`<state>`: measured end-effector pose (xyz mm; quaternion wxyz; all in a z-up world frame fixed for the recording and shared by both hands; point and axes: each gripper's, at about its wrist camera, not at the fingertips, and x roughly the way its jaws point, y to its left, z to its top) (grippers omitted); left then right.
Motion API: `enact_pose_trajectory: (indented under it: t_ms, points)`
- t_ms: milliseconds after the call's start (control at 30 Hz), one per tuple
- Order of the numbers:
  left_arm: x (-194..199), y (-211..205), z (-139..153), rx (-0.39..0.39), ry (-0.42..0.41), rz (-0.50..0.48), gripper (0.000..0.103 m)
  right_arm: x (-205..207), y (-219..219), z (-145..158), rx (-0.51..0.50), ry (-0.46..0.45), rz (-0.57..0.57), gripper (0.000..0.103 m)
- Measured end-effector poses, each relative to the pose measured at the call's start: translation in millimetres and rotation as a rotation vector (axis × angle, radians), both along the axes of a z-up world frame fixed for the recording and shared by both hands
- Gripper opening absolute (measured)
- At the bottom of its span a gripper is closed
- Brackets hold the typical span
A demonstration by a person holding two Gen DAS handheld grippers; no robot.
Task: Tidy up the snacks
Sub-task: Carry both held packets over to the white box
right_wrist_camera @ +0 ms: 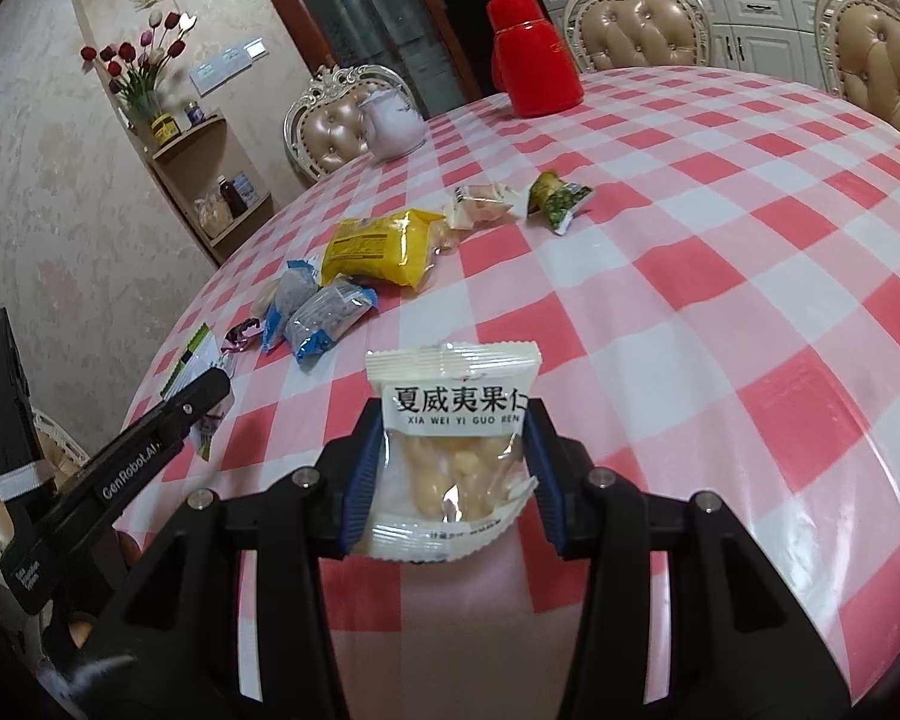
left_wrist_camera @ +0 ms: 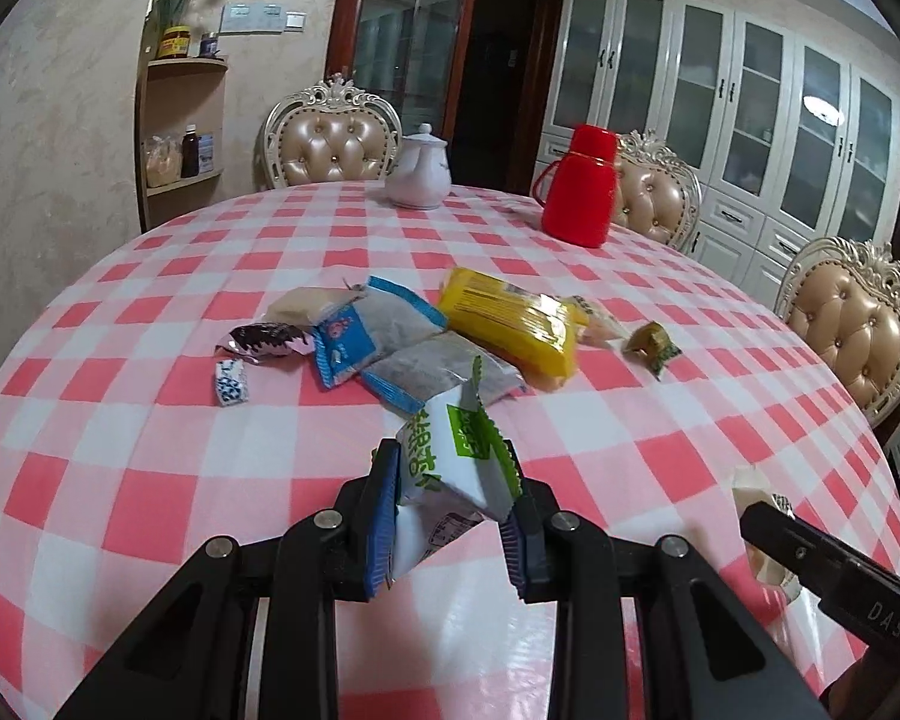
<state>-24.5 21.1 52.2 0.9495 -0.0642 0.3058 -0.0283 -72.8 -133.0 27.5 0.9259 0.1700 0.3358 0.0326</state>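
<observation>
- In the left wrist view, we are seeing our left tool [left_wrist_camera: 450,516] gripping a white and green snack packet [left_wrist_camera: 450,462], its blue pads pressing on both sides of it while the packet is tilting up above the checked surface [left_wrist_camera: 150,480].
- In the right wrist view, we are seeing our right tool [right_wrist_camera: 453,474] clamping a clear macadamia packet [right_wrist_camera: 453,420] upright by its side edges, the printed label facing the camera; this view alone is showing the nuts inside it.
- In the left wrist view only one black arm of the right tool is showing at the right edge, with just a pale sliver of its packet, so that view is not telling us how the jaws stand.
- Toward the middle of the surface the other snacks are lying: a yellow packet [left_wrist_camera: 510,318], two blue-edged packets [left_wrist_camera: 390,330] overlapping each other and touching it, a purple foil wrapper [left_wrist_camera: 264,342] and a small blue and white candy [left_wrist_camera: 231,384].
- A green wrapped snack [right_wrist_camera: 555,198] and a pale clear packet [right_wrist_camera: 480,204] are lying just beside each other beyond the yellow one; the right wrist view is showing both in full, while the left one is hiding most of the pale packet.
- Near the far edge a red flask [left_wrist_camera: 582,186] and a white teapot [left_wrist_camera: 420,171] are standing well apart.
</observation>
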Motion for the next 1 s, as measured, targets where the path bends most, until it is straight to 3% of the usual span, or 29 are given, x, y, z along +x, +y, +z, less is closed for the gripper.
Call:
enact_pose_trajectory:
  t_ms: [267, 400, 767, 1000]
  points:
    - [-17.9, -35.5, 2.8, 0.037, -0.021, -0.055, 0.031, -29.3, -20.8, -1.6, 0.026, -0.030, -0.060, 0.049]
    - [-24.2, -47.8, 2.9, 0.046, -0.025, -0.072, 0.031, -44.9, -29.4, 4.4, 0.063, -0.110, -0.067, 0.049]
    - [-43.7, -84.2, 6.6, 0.059, -0.042, -0.126, 0.031, -73.0, -53.4, 14.6, 0.082, -0.071, -0.098, 0.049]
    - [-60.8, -129.3, 7.9, 0.105, -0.043, -0.192, 0.031, -117.0, -79.2, 38.1, 0.040, -0.090, -0.149, 0.050]
